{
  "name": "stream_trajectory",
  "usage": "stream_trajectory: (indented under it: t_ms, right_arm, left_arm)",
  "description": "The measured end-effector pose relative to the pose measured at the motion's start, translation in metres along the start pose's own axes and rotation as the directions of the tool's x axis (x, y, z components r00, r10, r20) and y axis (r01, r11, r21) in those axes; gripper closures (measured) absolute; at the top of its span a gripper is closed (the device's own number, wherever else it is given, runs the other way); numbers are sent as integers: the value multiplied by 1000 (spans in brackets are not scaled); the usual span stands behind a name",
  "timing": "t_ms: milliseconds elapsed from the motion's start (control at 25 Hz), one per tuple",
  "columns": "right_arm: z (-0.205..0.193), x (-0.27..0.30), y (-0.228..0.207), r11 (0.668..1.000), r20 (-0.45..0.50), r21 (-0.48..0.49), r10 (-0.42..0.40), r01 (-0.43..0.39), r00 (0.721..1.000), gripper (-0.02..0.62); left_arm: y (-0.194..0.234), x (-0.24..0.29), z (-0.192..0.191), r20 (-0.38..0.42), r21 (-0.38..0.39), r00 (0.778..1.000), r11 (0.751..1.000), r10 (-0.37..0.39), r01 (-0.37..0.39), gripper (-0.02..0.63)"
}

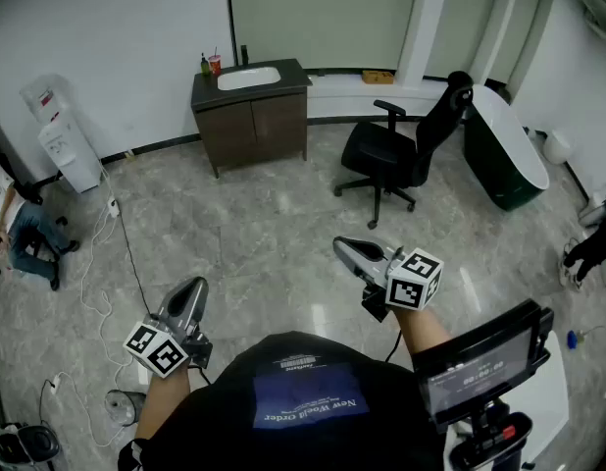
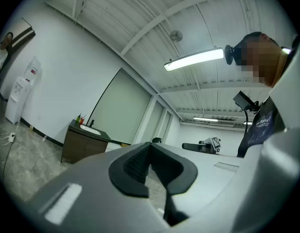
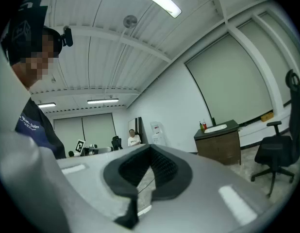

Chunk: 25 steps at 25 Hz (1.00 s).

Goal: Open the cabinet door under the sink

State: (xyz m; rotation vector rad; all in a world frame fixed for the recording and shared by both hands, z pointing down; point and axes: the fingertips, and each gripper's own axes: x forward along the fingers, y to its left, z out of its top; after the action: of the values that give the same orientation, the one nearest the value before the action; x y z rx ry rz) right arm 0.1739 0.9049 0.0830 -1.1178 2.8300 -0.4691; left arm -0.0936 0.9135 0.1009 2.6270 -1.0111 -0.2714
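A dark brown cabinet [image 1: 252,128] with a white sink [image 1: 248,78] on top stands against the far wall, both its doors closed. It also shows small in the left gripper view as the cabinet [image 2: 79,144] and in the right gripper view as the cabinet [image 3: 222,144]. My left gripper [image 1: 195,288] and right gripper [image 1: 340,246] are held level close to my body, several steps of floor short of the cabinet. Both are shut with nothing between the jaws, as the left gripper [image 2: 150,144] and right gripper [image 3: 150,147] show in their own views.
A black office chair [image 1: 401,150] stands right of the cabinet, with a dark tub [image 1: 504,155] beyond it. A water dispenser [image 1: 63,140] is at the left wall, cables [image 1: 107,263] trail over the floor, and a person [image 1: 28,234] sits at far left.
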Motion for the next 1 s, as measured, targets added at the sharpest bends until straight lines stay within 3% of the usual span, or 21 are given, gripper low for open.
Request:
stream_trajectory:
  t_ms: [280, 1000]
  right_arm:
    - [-8, -10, -2, 1000, 2, -4, -30, 30, 1000, 594]
    - [-14, 6, -2, 1000, -12, -11, -10, 10, 1000, 594]
  left_arm:
    - [-3, 12, -9, -19, -8, 998, 998, -59, 59, 604]
    - [5, 8, -11, -15, -31, 999, 999, -32, 31, 604]
